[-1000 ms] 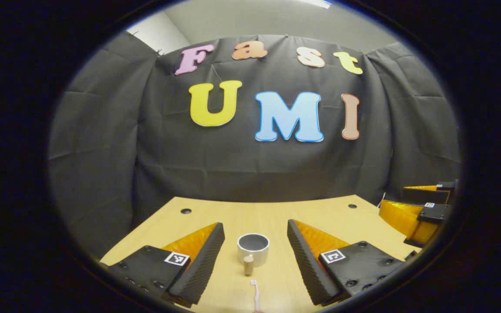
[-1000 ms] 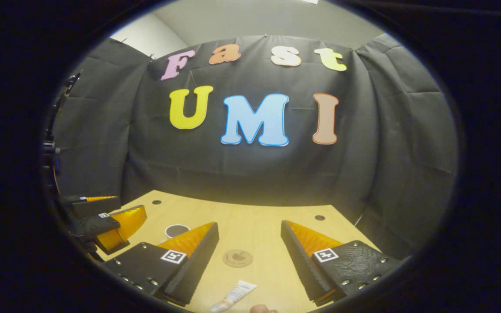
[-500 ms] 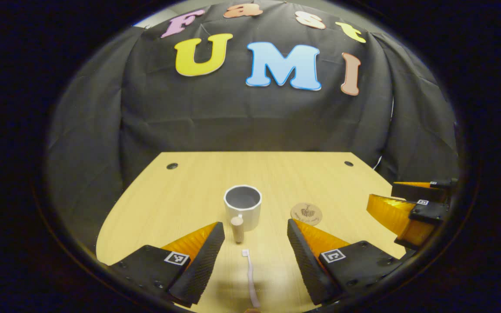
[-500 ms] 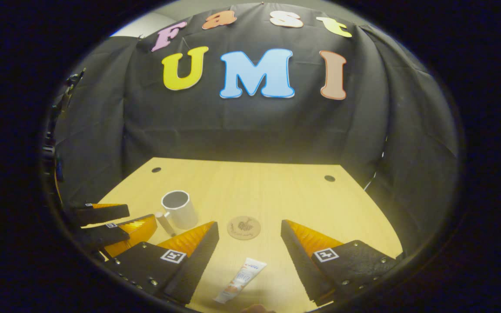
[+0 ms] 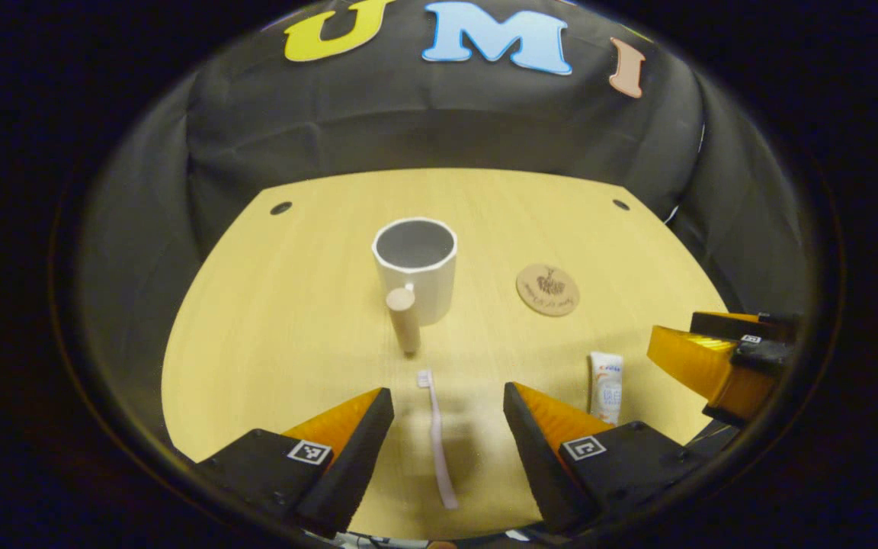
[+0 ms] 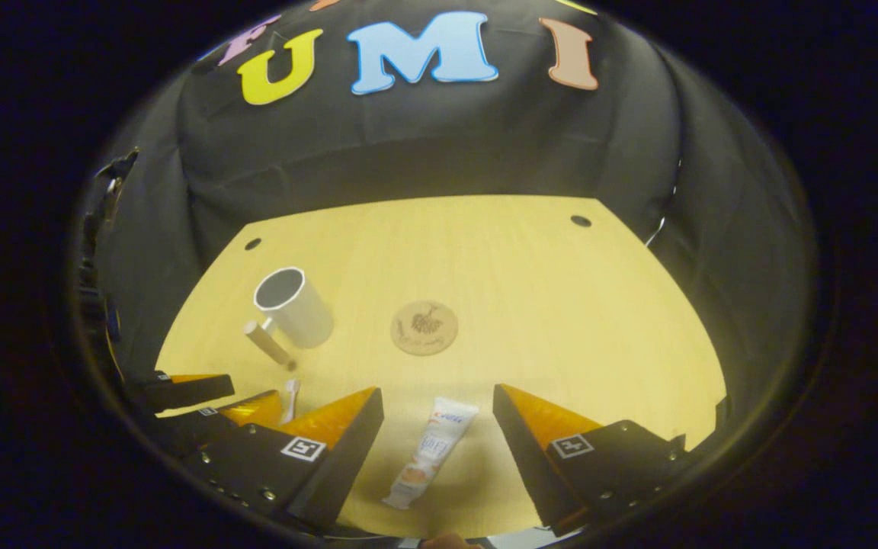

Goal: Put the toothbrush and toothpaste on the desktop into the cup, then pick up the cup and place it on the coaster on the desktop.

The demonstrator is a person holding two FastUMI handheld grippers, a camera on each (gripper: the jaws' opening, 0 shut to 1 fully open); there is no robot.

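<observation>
Left gripper view looks down on a light wooden desktop (image 5: pixel 286 305) with a black cloth wall behind it. The left gripper (image 5: pixel 448 404) has its two fingers spread wide and holds nothing; between them a pale pink toothbrush (image 5: pixel 437 442) lies flat on the wood, its white bristle head pointing away toward a white cylindrical cup (image 5: pixel 414 267). The cup stands upright with its mouth open, and a beige wooden handle sticks out from its near side, so the handle is between the brush head and the cup wall. To the right of the cup, apart from it, a round brown cork coaster (image 5: pixel 547 290) with a dark printed drawing lies flat. A white toothpaste tube (image 5: pixel 607 386) with blue writing lies just beside the right finger of this gripper; the writing is too small to read. Two small dark holes are in the far corners of the desktop.

Right gripper view shows the right gripper (image 6: pixel 437 415) also wide apart and not gripping anything. The toothpaste tube (image 6: pixel 431 451) lies between its fingers, slanted, with the flat end away and the cap end near; its label has blue letters and an orange part, not legible. The coaster (image 6: pixel 424 327) is beyond the tube, and the cup (image 6: pixel 294 306) is to the left of it.
</observation>
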